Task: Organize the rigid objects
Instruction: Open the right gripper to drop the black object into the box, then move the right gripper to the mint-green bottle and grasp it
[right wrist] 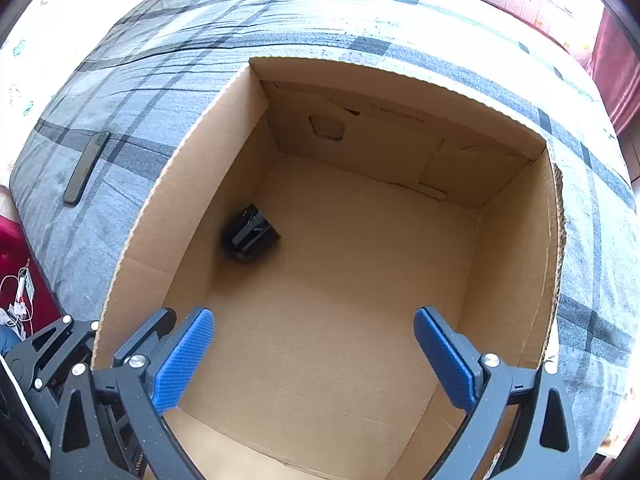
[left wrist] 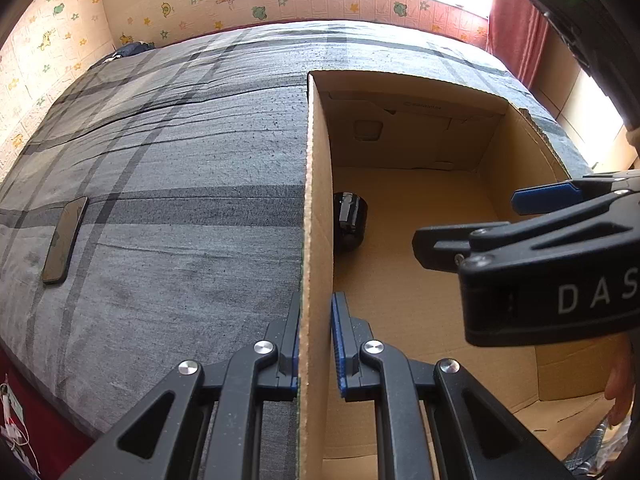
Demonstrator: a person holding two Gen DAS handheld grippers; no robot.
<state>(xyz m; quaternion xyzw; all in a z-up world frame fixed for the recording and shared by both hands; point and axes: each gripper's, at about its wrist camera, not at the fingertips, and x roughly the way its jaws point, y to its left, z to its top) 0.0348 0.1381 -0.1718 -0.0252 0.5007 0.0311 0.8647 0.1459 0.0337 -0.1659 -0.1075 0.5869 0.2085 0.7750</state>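
Note:
An open cardboard box [left wrist: 318, 200] [right wrist: 192, 168] sits on a bed with a grey plaid cover. A small black object [left wrist: 349, 220] [right wrist: 252, 234] lies on the box floor by the left wall. My left gripper [left wrist: 315, 344] is shut on the box's left wall, one finger on each side; it also shows in the right wrist view [right wrist: 76, 344]. My right gripper [right wrist: 314, 356] is open and empty above the box's inside; it shows at the right of the left wrist view [left wrist: 472, 220]. A dark phone [left wrist: 64, 240] [right wrist: 86, 168] lies on the bed left of the box.
The plaid bed cover [left wrist: 180, 160] [right wrist: 280, 12] spreads around the box. A wall with cartoon stickers [left wrist: 48, 48] runs behind, a red curtain [left wrist: 516, 32] at right. Cables and a charger [right wrist: 20, 292] lie on the red floor at lower left.

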